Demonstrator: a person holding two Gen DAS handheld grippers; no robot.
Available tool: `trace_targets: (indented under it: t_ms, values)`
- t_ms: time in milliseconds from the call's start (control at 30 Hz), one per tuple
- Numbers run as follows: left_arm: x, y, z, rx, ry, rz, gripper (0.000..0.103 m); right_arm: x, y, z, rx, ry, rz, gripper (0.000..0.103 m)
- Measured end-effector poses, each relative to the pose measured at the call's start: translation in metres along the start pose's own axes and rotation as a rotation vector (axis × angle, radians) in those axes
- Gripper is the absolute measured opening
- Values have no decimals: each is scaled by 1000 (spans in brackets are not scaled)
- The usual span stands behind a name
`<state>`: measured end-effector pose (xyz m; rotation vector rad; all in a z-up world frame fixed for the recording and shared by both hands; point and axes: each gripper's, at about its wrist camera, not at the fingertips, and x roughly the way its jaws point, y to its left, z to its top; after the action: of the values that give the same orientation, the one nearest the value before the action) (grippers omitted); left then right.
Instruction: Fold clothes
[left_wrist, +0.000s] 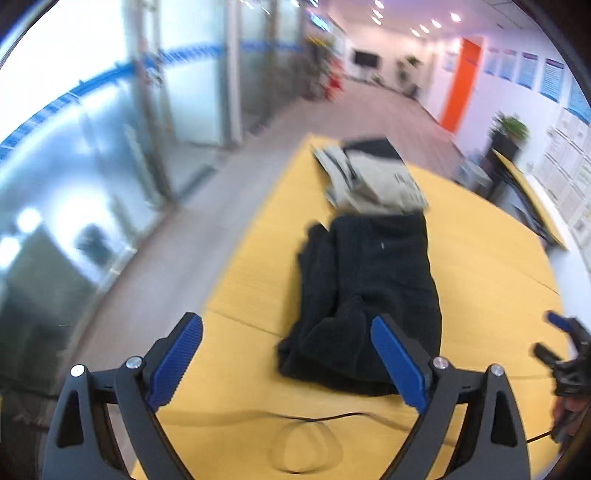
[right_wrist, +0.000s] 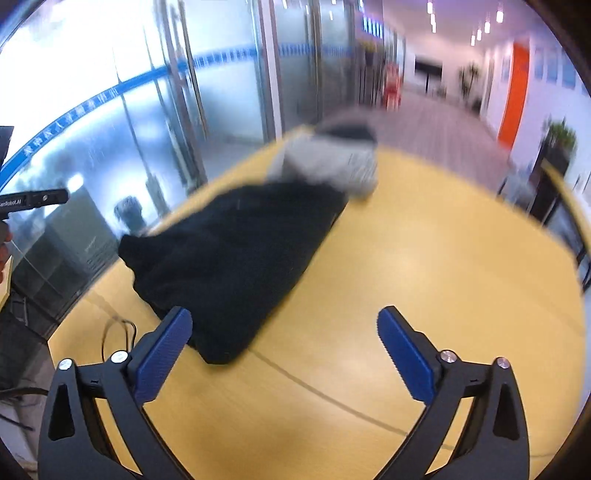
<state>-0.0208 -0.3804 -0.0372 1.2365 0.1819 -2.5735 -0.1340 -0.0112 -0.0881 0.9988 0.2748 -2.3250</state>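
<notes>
Garment folded on tabletop, both grippers empty

Black garment (left_wrist: 369, 288) lies in a folded bundle on the yellow tabletop (left_wrist: 480, 266), its far end touching a grey and black clothes pile (left_wrist: 373, 177). Left gripper (left_wrist: 286, 360): fingers spread wide, holding nothing. Right gripper (right_wrist: 284, 354): fingers spread wide, empty, above bare tabletop. Cable (left_wrist: 314, 419) near front edge.

Office corridor: glass partitions (left_wrist: 192, 92), wall notices (left_wrist: 554, 77).
</notes>
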Motion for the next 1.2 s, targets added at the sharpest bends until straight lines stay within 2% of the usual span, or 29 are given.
trace_targets:
  t_ms: [133,200,300,367,467,567,733,900,1200]
  values:
    - [-70,-34,-20,-47,-51,143,100,-57,0,-12,-67,-72,-46,103]
    - [-99,-50,-36,-43,-65,230,101,-61,-9,-8,-73,-57,-71,103]
    - [-126,-75,-59,-7,-84,341,103,-72,16,-30,-39,-24,-51,103]
    - [-131,-86,-70,-18,-46,379,103,-95,26,-38,-34,-4,-23,103]
    - [-124,-95,-85,-72,27,396,103,-84,53,-52,-69,48,1,103]
    - [-106,-108,-97,-58,44,408,103,-64,74,-60,-80,99,11,103]
    - [-102,-110,-105,-68,48,392,103,-36,92,-61,-60,151,-3,103]
    - [-89,-108,-102,-82,60,370,103,-17,91,-57,-43,196,-40,103]
    - [-67,-111,-93,-59,63,360,103,-9,85,-56,-57,230,-90,103]
